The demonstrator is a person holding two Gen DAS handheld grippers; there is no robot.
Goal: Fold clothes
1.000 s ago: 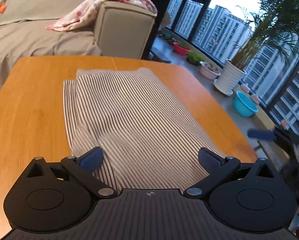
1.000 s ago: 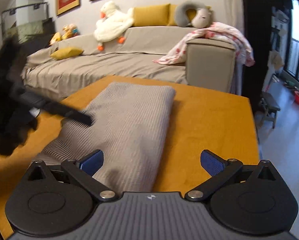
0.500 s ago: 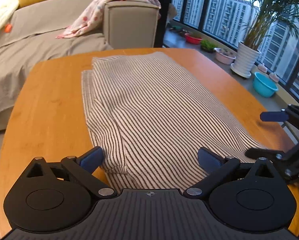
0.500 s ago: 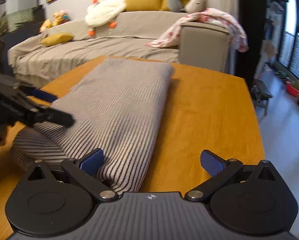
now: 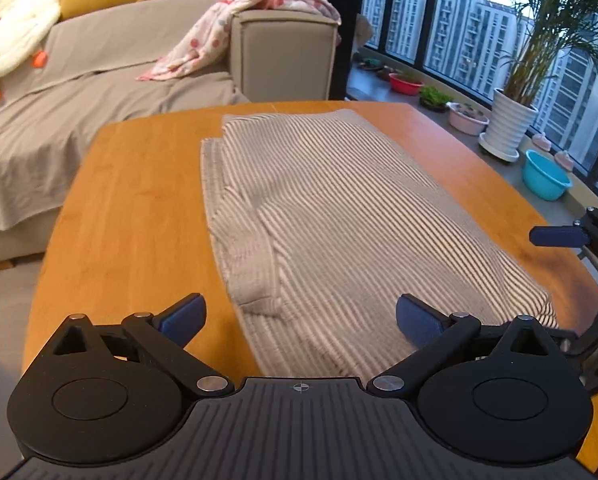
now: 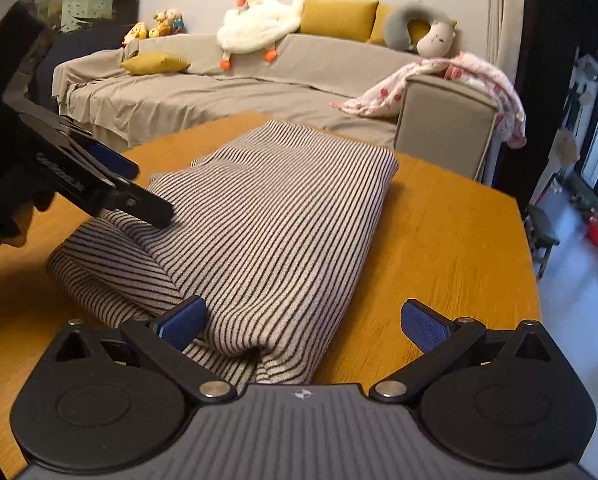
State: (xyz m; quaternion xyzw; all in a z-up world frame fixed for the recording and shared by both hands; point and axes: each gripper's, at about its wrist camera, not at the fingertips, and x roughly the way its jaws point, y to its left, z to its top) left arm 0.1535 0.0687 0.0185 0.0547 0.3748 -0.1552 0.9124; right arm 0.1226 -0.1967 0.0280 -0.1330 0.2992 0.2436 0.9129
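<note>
A folded grey garment with thin dark stripes lies lengthwise on the orange wooden table; it also shows in the right wrist view. My left gripper is open and empty, just above the garment's near left corner. My right gripper is open and empty over the garment's near right corner, where a rolled fold sits between its jaws. The left gripper also shows in the right wrist view at the left edge, above the garment. The right gripper's fingers show at the right edge of the left wrist view.
A grey sofa stands beyond the table with a white duck plush, yellow cushions and a pink patterned blanket on its armrest. A potted palm, bowls and a blue basin line the window. A small stool stands right of the table.
Both grippers have drawn back toward the garment's near end and shifted left. The left one now sits over the near left corner. Both stayed open.
</note>
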